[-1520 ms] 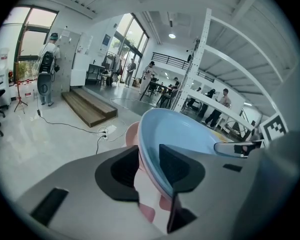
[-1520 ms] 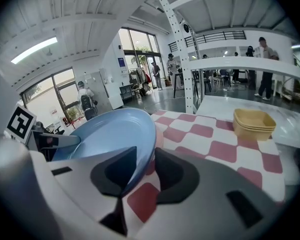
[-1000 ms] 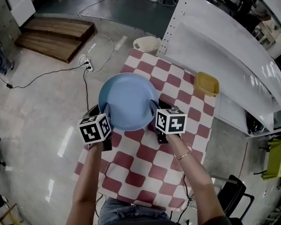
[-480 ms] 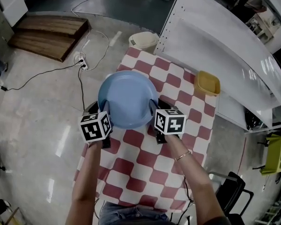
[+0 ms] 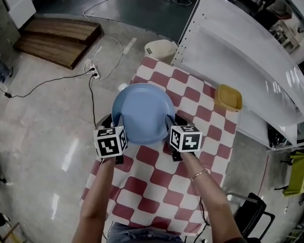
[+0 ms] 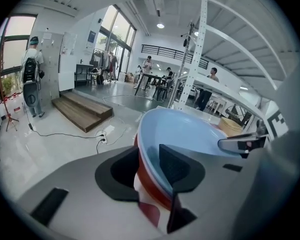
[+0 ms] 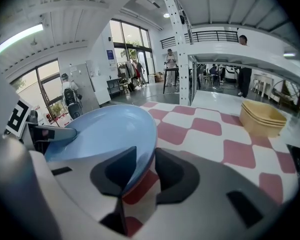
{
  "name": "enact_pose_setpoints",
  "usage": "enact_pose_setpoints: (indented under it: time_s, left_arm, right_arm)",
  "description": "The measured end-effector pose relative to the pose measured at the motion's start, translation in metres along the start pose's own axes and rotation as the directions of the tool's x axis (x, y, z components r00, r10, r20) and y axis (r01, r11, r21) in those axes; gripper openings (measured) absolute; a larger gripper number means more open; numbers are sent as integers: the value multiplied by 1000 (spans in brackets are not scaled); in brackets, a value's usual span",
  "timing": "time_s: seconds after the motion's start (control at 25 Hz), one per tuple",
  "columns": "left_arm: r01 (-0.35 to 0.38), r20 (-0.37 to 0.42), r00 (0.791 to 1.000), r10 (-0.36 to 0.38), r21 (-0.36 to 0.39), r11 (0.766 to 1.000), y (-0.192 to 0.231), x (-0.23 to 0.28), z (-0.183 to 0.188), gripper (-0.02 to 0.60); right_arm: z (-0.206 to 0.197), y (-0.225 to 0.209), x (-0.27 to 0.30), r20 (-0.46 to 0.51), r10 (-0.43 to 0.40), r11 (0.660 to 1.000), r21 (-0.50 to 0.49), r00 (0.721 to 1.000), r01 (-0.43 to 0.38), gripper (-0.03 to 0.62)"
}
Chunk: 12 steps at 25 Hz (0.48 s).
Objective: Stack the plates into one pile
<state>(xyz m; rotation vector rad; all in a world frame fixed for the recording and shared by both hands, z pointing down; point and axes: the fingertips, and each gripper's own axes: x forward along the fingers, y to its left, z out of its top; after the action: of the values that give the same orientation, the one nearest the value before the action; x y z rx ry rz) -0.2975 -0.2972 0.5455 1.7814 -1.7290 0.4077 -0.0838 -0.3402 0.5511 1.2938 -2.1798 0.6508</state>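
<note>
Over the far left part of the red-and-white checked tabletop (image 5: pixel 154 184): one blue plate (image 5: pixel 143 113), round, shallow, hollow side up, gripped from two sides.

Left gripper (image 6: pixel 149 156): jaws set wide and clamped on the plate's left rim, one pad inside the hollow, the other against the outside. A red band shows under the rim there; whether it is a second plate cannot be told.

Right gripper (image 7: pixel 145 159): jaws set wide and clamped on the opposite rim in the same way, with checked cloth visible beneath the plate's edge. Whether the plate touches the tabletop cannot be told.

Yellow tub (image 5: pixel 228 97): far right corner of the tabletop, well apart from the plate.

White bin (image 5: pixel 160 48): on the floor (image 5: pixel 40 135), just beyond the tabletop's far edge.

Wooden platform (image 5: pixel 61 37): on the floor, far left.

White rack (image 5: pixel 243 49): along the tabletop's right side.
</note>
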Motion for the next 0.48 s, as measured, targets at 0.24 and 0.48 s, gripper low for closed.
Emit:
enact_pose_setpoints:
  time_s: [0.24, 0.48]
  left_arm:
    - [-1, 1, 1000, 1, 31, 1000, -3, 2, 0, 156]
    - [-17, 0, 1000, 17, 76, 997, -1, 1, 0, 161]
  right_arm:
    - [-1, -1, 4, -1, -6, 1000, -13, 1000, 6, 114]
    - [0, 1, 6, 0, -14, 1000, -27, 1000, 14, 115]
